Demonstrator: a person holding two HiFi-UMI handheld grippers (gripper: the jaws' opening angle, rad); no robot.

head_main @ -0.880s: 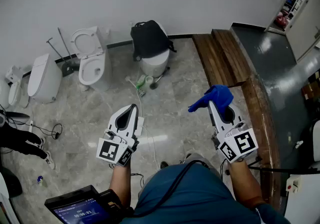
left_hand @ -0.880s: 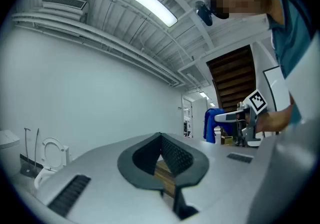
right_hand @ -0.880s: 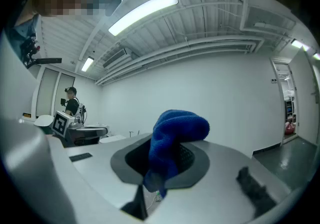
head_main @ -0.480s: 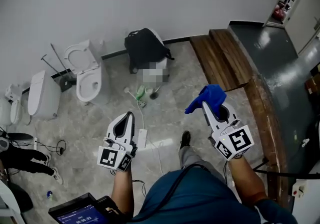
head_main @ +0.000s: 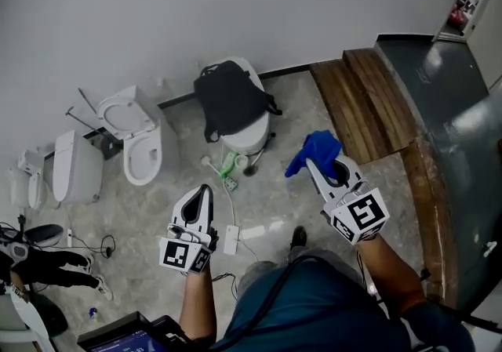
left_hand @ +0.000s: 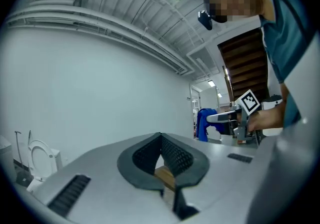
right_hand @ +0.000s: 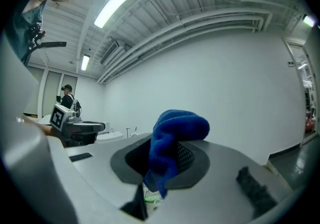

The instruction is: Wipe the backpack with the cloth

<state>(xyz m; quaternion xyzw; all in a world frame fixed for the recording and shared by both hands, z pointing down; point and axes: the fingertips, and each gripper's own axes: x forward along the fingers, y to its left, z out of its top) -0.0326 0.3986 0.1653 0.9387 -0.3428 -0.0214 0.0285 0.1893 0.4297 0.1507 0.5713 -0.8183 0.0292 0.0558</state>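
Wiping is not yet starting: the right gripper point(head_main: 312, 164) is pinching the blue cloth point(head_main: 315, 146) in its fingers, well apart from the black backpack point(head_main: 229, 98) sitting on a toilet point(head_main: 249, 137) ahead. The left gripper point(head_main: 205, 190) is keeping its fingers together, empty.

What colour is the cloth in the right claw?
The cloth is bright blue; the right gripper view shows it best.
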